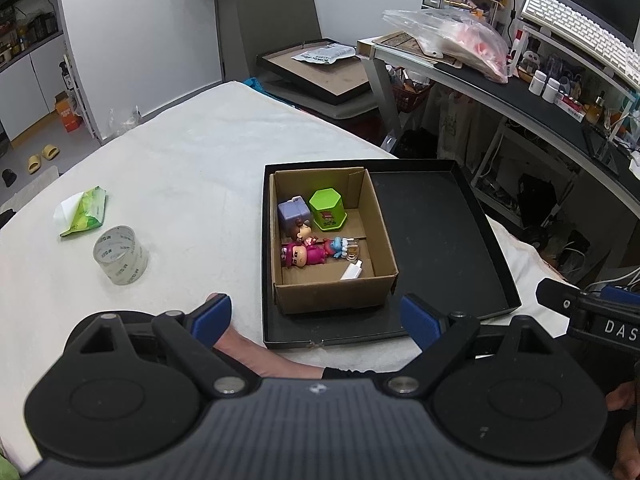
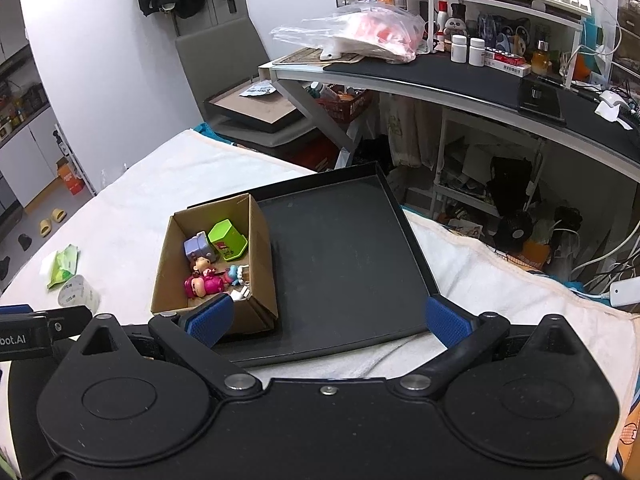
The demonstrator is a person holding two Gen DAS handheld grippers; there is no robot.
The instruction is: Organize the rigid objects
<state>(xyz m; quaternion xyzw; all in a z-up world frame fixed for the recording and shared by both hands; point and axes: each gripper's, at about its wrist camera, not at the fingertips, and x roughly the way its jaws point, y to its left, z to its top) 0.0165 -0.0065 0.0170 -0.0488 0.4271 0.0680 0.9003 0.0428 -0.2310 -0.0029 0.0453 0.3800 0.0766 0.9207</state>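
A cardboard box (image 1: 380, 236) (image 2: 262, 248) stands in the left part of a shallow black tray (image 1: 436, 236) (image 2: 340, 264) on a white cloth. In the box lie a green hexagonal pot (image 1: 327, 208) (image 2: 229, 239), a purple cube toy (image 1: 293, 213) (image 2: 199, 247), a pink figurine (image 1: 304, 255) (image 2: 204, 284), a small blue figurine (image 1: 336, 246) and a white plug (image 1: 352, 271). My left gripper (image 1: 318, 320) is open and empty in front of the box. My right gripper (image 2: 330, 320) is open and empty over the tray's near edge.
A roll of clear tape (image 1: 120, 254) (image 2: 78, 294) and a green tissue pack (image 1: 86, 210) (image 2: 64, 266) lie on the cloth to the left. A cluttered desk (image 2: 460, 76) stands behind on the right. A grey chair (image 1: 280, 12) with a framed board stands at the back.
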